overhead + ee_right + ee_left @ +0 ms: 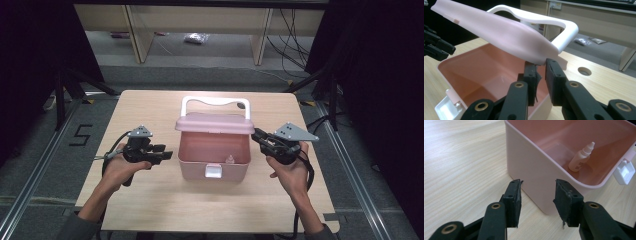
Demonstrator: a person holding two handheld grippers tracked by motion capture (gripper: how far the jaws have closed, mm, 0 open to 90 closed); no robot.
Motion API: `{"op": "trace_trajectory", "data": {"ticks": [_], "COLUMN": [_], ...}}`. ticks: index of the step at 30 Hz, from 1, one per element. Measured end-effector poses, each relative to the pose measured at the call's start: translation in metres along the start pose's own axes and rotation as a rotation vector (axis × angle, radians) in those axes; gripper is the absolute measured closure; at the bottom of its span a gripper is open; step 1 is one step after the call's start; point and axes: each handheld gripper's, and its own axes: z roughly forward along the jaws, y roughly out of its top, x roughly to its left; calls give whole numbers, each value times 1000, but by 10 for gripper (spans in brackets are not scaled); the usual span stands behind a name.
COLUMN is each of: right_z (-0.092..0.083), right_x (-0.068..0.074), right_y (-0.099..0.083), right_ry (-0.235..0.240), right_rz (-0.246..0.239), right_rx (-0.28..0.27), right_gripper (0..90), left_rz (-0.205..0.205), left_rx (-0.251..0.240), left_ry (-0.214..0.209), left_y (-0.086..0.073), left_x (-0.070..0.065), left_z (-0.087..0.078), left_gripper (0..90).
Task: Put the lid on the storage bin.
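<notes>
An open pink box stands mid-table with a white latch on its front wall. Its pink lid is raised partway, and its white handle rises behind. A small white dropper bottle lies inside on the box floor. My right gripper is at the lid's right corner, its jaws narrow and pinching the edge there. My left gripper is open beside the box's left wall, with nothing between its pads. In the high view it sits left of the box.
The wooden table has bare surface in front of and beside the box, and a round hole near its far right. Beyond the table are furniture legs, cables and a small bag on the floor.
</notes>
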Motion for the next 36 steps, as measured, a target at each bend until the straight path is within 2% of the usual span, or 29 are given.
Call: {"op": "trace_trajectory", "data": {"ticks": [1, 2, 3, 4, 7, 8, 9, 11, 14, 16, 17, 18, 20, 22, 23, 24, 25, 27, 28, 29, 30, 31, 32, 33, 35, 36], "right_z": [-1, -2, -1, -2, -2, -2, -1, -3, -3, -4, -3, -3, -4, -2, -3, -3, -3, -3, -3, -3, -3, -4, -4, -4, -5, -7], "right_x": [-1, 0, 0, 2, 2, 3, 2, 4, 4, 4, 4, 4, 5, 5, 5, 5, 7, 4, 5, 5, 6, 8, 7, 9, 7, 8], "right_y": [-2, -3, -4, -5, -7, -8, -9, -10, -14, -16, -17, -18, -19, -20, -20, -21, -22, -23, -24, -25, -26, -28, -28, -29, -30, -30], "right_ry": [-15, 0, 1, -3, 6, 10, 14, 8, 13, 18, 19, 16, 12, 36, 21, 18, 19, 26, 34, 40, 43, 29, 45, 39, 38, 50], "right_rz": [-10, 8, -12, 6, 2, 17, 3, 9, -7, 2, 5, 0, 8, 8, -1, 1, 18, -16, -4, -6, 1, 17, -4, 15, -9, 10], "right_rx": [-3, 6, -7, 6, 9, 8, 9, 23, 24, 40, 41, 37, 50, 45, 53, 51, 62, 72, 78, 74, 83, 90, 95, 93, 85, 103], "right_gripper": [787, 785, 784, 782, 773, 770, 766, 758, 753, 751, 749, 749, 746, 743, 742, 741, 741, 739, 738, 738, 737, 735, 732, 730, 726, 718], "left_rz": [14, 25, 6, 2, 2, 23, 2, -3, 16, 12, -4, 8, 7, -7, -6, 19, -1, 21, 25, 3, 5, 28, 20, 20, 8, 6], "left_rx": [12, 20, 8, 2, 10, 29, 14, 20, 42, 42, 33, 42, 40, 25, 28, 50, 35, 53, 62, 46, 43, 65, 68, 68, 61, 53], "left_ry": [1, 0, -7, -1, -10, -5, -5, -7, -10, -11, -13, -9, -8, -14, -15, -19, -16, -18, -23, -27, -23, -24, -22, -29, -27, -26], "left_y": [0, -1, -2, -4, -7, -9, -10, -11, -16, -18, -19, -19, -20, -20, -21, -20, -21, -22, -22, -23, -24, -24, -25, -25, -27, -28], "left_x": [1, 1, 0, -1, -1, 1, 0, 1, 4, 4, 4, 5, 4, 2, 2, 3, 1, 2, 2, 0, -1, 1, 0, 0, -1, -2], "left_z": [-1, -1, 0, 1, 2, 1, 2, 2, 2, 3, 4, 4, 4, 5, 5, 4, 6, 6, 7, 9, 9, 8, 9, 9, 10, 11], "left_gripper": [556, 554, 550, 547, 542, 537, 533, 525, 507, 505, 504, 504, 503, 504, 503, 503, 503, 501, 501, 500, 497, 495, 494, 494, 493, 492]}}
